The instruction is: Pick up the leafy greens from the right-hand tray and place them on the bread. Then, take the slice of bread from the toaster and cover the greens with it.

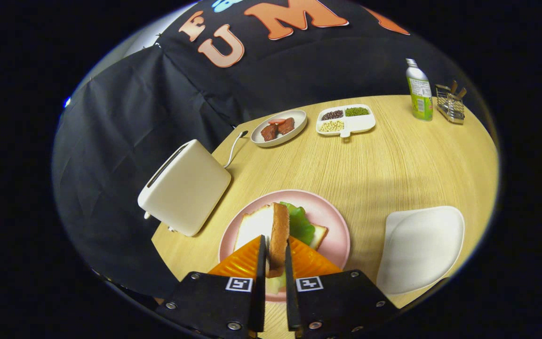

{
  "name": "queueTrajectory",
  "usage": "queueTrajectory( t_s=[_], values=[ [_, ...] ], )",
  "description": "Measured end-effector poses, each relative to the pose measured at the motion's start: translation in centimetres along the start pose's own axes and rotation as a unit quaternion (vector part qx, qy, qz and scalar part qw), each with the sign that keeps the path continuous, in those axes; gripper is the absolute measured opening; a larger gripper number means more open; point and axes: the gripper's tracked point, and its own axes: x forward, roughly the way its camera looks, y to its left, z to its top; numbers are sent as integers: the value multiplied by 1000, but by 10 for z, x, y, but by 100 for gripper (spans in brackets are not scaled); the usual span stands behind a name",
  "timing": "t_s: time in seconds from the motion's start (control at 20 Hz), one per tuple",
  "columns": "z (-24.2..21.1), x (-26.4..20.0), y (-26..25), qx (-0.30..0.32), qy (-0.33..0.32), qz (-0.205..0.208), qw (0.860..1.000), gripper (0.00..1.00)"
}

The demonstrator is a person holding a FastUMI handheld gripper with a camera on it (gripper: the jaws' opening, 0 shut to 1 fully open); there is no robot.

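My gripper (275, 245) is shut on a slice of bread (278, 230), held on edge between the two orange fingers (243, 261), crust toward me. It hangs just over the pink plate (337, 221). On that plate lie the leafy greens (300, 223) on top of another bread slice (319, 235), partly hidden behind the held slice. The white toaster (184, 186) stands to the left of the plate, its slot looking empty. A white tray (419, 247) to the right of the plate holds nothing.
Beyond the plate on the round wooden table (384, 160) sit a dish of meat pieces (279, 127), a divided dish of beans (345, 120), a green bottle (419, 92) and a wire rack (450, 106). The toaster's cord (235, 146) trails toward the back.
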Motion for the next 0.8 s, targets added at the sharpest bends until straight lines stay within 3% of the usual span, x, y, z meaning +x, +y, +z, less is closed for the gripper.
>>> queueTrajectory(
  t_s=[0.15, 0.4, 0.65, 0.8],
  values=[
    [2, -2, -10, -33, -30, -34, 998, 36],
    [46, -26, -29, -71, -140, -107, 982, 46],
    [107, -83, -31, -93, -284, -161, 941, 67],
    [124, -112, -32, -109, -327, -197, 918, 75]
  ],
)
